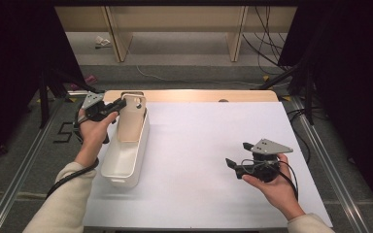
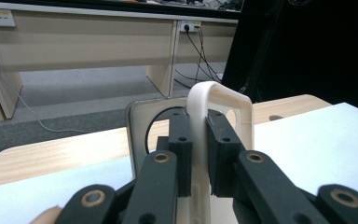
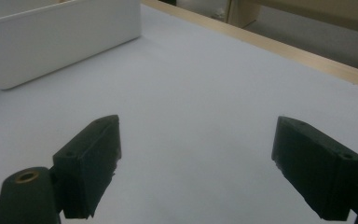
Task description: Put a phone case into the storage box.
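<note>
The left gripper (image 2: 198, 154) clamps the lid's (image 1: 131, 119) thin handle (image 2: 200, 100) (stiff, light, slippery plastic); the right gripper's (image 3: 196, 163) jaws stand apart.

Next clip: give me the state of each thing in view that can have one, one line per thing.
Left gripper: shut on the lid's handle.
Right gripper: open, holding nothing, above the bare table.
Lid: raised, tilted, lower edge inside the bin.
White bin: upright on the table, uncovered.
</note>
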A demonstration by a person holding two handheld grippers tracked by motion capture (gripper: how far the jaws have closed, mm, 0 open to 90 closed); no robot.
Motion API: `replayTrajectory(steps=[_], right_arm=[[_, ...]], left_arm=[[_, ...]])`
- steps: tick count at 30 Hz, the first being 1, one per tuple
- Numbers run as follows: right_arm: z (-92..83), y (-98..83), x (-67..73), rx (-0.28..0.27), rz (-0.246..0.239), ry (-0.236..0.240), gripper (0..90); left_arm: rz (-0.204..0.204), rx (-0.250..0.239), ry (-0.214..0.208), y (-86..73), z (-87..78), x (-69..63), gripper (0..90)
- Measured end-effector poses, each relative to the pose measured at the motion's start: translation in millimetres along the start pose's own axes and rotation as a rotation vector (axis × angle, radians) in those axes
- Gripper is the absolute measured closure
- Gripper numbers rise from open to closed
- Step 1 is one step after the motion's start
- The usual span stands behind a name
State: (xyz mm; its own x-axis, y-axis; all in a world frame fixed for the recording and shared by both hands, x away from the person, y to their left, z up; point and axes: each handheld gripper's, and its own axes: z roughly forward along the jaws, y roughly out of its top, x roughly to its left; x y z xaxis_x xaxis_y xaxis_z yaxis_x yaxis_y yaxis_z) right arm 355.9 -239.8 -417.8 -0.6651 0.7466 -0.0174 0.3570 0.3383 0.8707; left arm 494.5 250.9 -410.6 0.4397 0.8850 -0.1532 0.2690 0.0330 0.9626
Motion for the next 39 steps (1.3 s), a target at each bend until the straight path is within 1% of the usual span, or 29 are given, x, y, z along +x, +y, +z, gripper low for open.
replayTrajectory(steps=[12,21,29,39], right_arm=[[0.2,0.0,0.2,0.0,-0.001,0.003,16.5],[0.3,-0.1,0.1,0.0,0.0,0.002,16.5],[0.4,-0.1,0.2,0.001,-0.002,0.005,16.4],[0.3,0.0,0.3,-0.001,-0.003,0.006,16.3]], left_arm=[[-0.002,0.015,0.01,-5.3,4.7,4.6,81.0],[0.0,0.035,0.027,-9.5,7.8,7.4,80.2],[0.017,0.059,0.048,-11.6,9.0,8.8,79.5],[0.025,0.069,0.057,-11.4,9.1,9.6,79.3]])
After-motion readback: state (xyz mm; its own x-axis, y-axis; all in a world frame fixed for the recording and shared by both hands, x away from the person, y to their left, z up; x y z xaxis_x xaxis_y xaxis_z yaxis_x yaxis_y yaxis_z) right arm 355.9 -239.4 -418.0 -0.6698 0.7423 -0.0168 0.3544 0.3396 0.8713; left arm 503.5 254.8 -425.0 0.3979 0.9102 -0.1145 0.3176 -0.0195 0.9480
